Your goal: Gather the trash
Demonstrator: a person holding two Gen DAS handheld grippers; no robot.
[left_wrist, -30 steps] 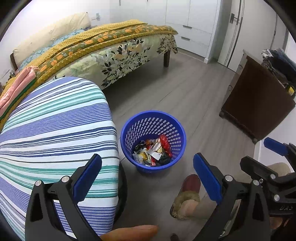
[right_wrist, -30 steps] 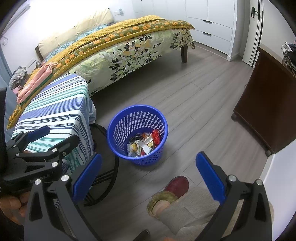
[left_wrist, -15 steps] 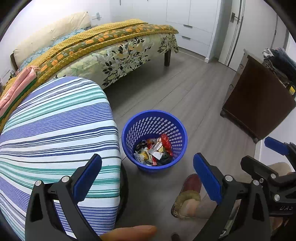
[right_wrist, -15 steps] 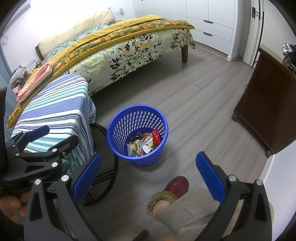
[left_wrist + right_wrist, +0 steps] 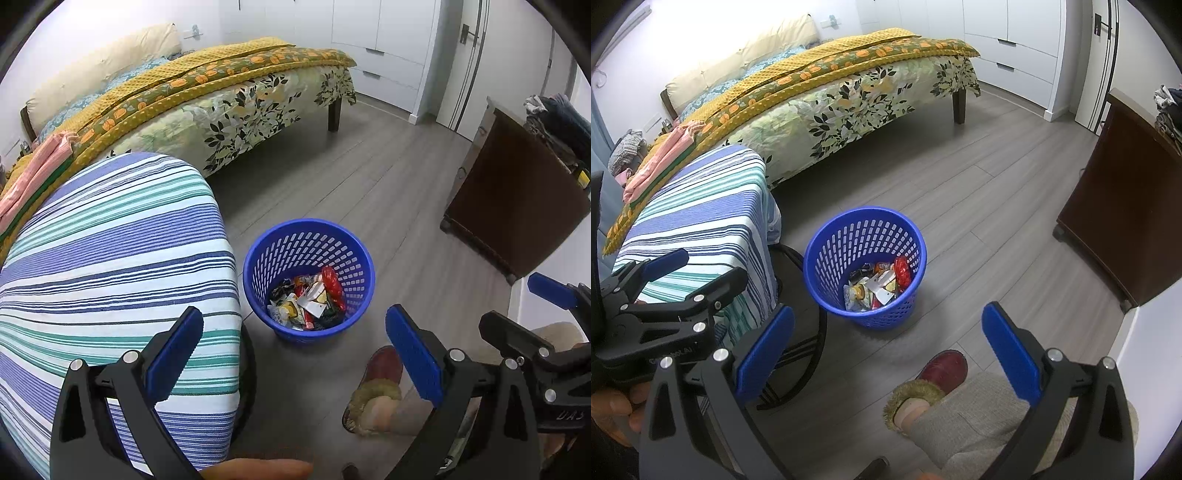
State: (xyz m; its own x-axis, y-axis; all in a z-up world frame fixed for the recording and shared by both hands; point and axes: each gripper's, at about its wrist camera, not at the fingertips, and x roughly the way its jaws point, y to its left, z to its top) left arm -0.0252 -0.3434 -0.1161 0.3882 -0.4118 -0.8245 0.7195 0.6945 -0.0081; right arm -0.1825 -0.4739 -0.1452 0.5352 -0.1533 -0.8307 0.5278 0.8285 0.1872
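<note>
Left wrist view
Left gripper (image 5: 293, 345): jaws wide apart, nothing between them, held above the floor (image 5: 369, 206).
Bin (image 5: 258, 266): blue, upright on the floor, just beside the striped table (image 5: 110, 258); it sits slightly further right and lower in view than a second ago.
Trash (image 5: 308, 301): wrappers heaped in the bottom of the bin, unchanged.
Right gripper (image 5: 517, 314): at the right edge, side-on; position as before.
Slipper (image 5: 382, 369): red, on the floor near the bin, same place.

Right wrist view
Right gripper (image 5: 886, 341): jaws wide apart, empty.
Bin (image 5: 831, 258): between the table (image 5: 701, 214) and the slipper (image 5: 943, 363); barely shifted since the earlier frame.
Trash (image 5: 877, 286): all inside the bin.
Left gripper (image 5: 705, 275): at the left edge, fingers spread, a hand (image 5: 613, 406) below it.
Bed (image 5: 831, 99): well behind the bin, no change.
</note>
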